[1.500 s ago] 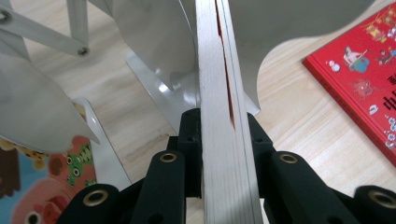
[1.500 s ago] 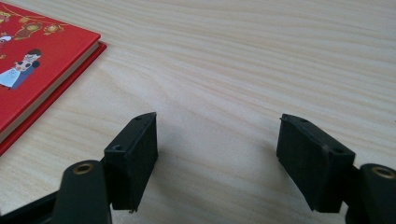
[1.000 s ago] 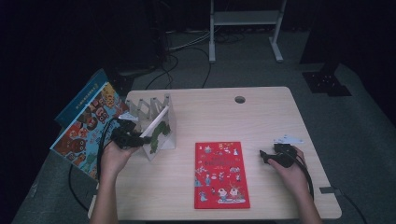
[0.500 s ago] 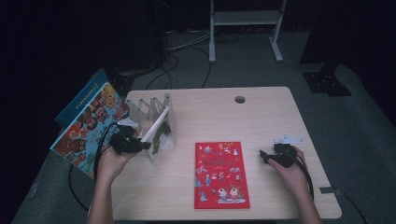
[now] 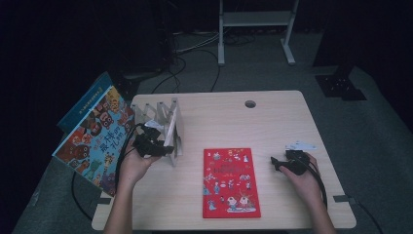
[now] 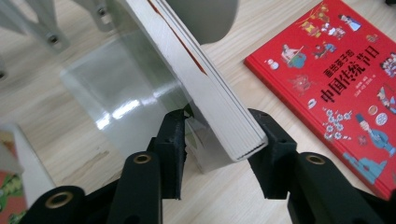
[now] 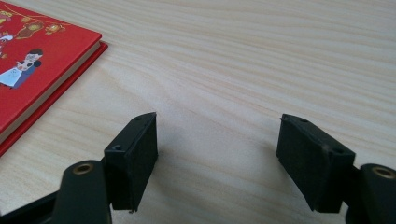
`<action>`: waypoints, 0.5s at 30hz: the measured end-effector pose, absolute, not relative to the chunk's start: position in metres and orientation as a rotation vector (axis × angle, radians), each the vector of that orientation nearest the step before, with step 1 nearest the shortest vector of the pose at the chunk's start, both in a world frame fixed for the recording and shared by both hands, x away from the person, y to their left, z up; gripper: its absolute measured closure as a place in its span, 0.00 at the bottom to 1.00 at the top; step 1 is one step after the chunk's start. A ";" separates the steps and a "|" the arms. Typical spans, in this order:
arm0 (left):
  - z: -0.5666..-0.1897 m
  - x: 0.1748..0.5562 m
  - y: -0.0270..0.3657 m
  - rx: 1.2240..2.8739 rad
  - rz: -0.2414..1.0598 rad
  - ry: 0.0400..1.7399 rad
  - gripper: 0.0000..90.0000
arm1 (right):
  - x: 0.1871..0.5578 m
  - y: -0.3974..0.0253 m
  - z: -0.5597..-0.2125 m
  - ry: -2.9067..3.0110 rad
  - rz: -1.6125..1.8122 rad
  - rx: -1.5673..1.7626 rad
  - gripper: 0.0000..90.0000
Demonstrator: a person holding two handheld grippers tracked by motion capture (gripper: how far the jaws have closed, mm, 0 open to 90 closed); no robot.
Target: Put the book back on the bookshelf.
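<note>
A thick book [image 5: 173, 125] with white page edges stands upright on its edge in the end slot of a clear rack [image 5: 150, 113] at the table's left. My left gripper [image 5: 163, 148] is shut on its lower near corner. In the left gripper view the jaws of the left gripper [image 6: 219, 119] sit on either side of the book [image 6: 205, 79], beside a clear divider [image 6: 112, 88]. A red picture book [image 5: 230, 181] lies flat at the front centre. Right of it my right gripper [image 5: 275, 163] rests low and open; between the jaws of the right gripper [image 7: 217, 121] is bare wood.
Large colourful books [image 5: 95, 139] lean off the table's left edge beside the rack. A round cable hole [image 5: 250, 104] sits at the back centre. The red book [image 7: 32, 60] edges the right gripper view's left. A white stand's legs [image 5: 255, 29] are on the floor behind.
The book in my left gripper has swung from a tilt to upright in the rack's end slot. The right hand has stayed still.
</note>
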State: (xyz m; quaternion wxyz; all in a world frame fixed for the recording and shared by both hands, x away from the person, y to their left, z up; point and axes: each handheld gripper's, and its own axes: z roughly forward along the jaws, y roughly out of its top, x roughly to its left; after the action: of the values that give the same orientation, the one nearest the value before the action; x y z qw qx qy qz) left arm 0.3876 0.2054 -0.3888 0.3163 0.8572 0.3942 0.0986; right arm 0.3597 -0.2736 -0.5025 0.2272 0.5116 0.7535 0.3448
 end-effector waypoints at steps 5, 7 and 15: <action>-0.389 0.388 0.195 2.278 0.269 1.032 0.61 | 0.360 -0.274 -0.503 2.076 0.950 1.409 0.31; -0.389 0.388 0.194 2.278 0.269 1.033 0.61 | 0.360 -0.274 -0.503 2.076 0.950 1.409 0.31; -0.390 0.386 0.206 2.243 0.250 1.029 0.60 | 0.360 -0.274 -0.503 2.076 0.950 1.409 0.31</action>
State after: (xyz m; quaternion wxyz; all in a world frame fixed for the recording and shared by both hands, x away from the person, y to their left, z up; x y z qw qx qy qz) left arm 0.3858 0.2065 -0.3904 0.3246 0.8553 0.3925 0.0954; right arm 0.3597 -0.2736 -0.5025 0.2273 0.5114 0.7535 0.3449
